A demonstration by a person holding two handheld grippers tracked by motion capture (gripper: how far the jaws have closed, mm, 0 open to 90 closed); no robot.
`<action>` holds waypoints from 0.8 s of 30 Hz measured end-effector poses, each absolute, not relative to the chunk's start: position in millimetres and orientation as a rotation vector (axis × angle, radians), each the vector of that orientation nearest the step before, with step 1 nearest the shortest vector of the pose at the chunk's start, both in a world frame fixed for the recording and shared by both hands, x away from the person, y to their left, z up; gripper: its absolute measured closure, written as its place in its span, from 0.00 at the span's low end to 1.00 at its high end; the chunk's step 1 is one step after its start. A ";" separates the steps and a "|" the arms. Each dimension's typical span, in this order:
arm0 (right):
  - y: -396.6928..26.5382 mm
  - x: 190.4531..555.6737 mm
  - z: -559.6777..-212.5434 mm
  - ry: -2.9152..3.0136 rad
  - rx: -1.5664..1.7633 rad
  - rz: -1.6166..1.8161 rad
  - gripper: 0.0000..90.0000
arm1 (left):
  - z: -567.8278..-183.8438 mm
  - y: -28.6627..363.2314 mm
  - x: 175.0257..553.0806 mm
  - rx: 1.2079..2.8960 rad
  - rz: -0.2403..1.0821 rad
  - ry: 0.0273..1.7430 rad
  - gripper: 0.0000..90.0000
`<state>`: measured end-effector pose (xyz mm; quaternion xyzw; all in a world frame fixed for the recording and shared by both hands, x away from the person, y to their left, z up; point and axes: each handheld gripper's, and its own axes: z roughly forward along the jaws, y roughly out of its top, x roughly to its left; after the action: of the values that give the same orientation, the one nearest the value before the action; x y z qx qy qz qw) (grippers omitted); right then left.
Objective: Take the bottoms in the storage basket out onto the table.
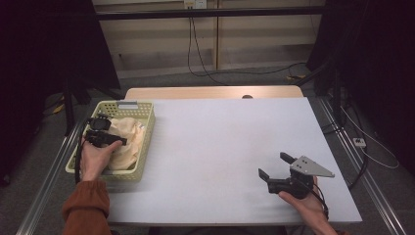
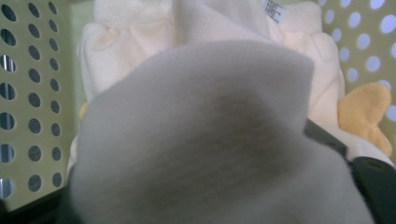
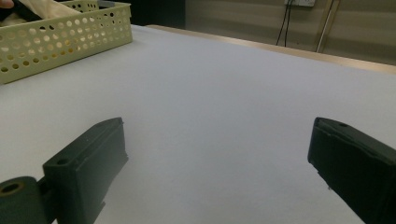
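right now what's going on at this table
A person is working with two handheld tongs. The left tongs are down in the pale green perforated basket at the table's left edge, with a fold of cream cloth bunched right between the jaws; whether they have clamped it yet is hard to tell. The right tongs sit open and empty over the bare white table top, near the front right corner.

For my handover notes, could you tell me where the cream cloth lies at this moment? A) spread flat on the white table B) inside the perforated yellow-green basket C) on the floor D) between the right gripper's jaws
B: the cream cloth is bunched inside the perforated yellow-green basket, where the left gripper reaches into it.
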<state>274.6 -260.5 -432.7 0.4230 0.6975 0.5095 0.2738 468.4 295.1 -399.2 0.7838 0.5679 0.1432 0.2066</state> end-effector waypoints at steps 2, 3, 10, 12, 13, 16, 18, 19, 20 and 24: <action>-260.8 274.9 -432.7 1.874 1.140 1.374 0.05 | -397.8 292.8 467.3 2.215 0.401 1.545 0.50; -260.8 274.9 -432.7 1.874 1.140 1.374 0.05 | -397.8 292.8 467.3 2.215 0.401 1.545 0.54; -261.6 274.3 -432.7 1.876 1.139 1.371 0.05 | -394.8 290.4 464.0 2.218 0.437 1.510 0.73; -261.5 274.3 -432.6 1.876 1.139 1.370 0.05 | -394.3 290.0 463.4 2.215 0.446 1.504 0.76; -261.4 274.2 -432.7 1.876 1.138 1.371 0.05 | -394.1 290.0 463.0 2.212 0.450 1.499 0.77; -261.8 273.6 -432.5 1.871 1.141 1.374 0.05 | -392.9 289.8 462.1 2.204 0.461 1.492 0.79; -261.9 273.5 -432.5 1.870 1.142 1.374 0.05 | -392.0 290.0 461.6 2.188 0.471 1.488 0.80; -262.0 273.6 -432.5 1.870 1.142 1.374 0.05 | -391.0 290.7 461.3 2.193 0.474 1.476 0.81; -262.1 273.6 -432.5 1.873 1.140 1.371 0.05 | -390.5 290.5 460.8 2.178 0.481 1.474 0.81; -261.6 273.8 -432.5 1.876 1.139 1.372 0.05 | -386.1 290.3 457.5 2.128 0.521 1.464 0.82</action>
<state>273.8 -261.6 -432.5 0.4232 0.6973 0.5100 0.2731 457.5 290.3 -386.1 0.7819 0.5378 0.1916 0.2505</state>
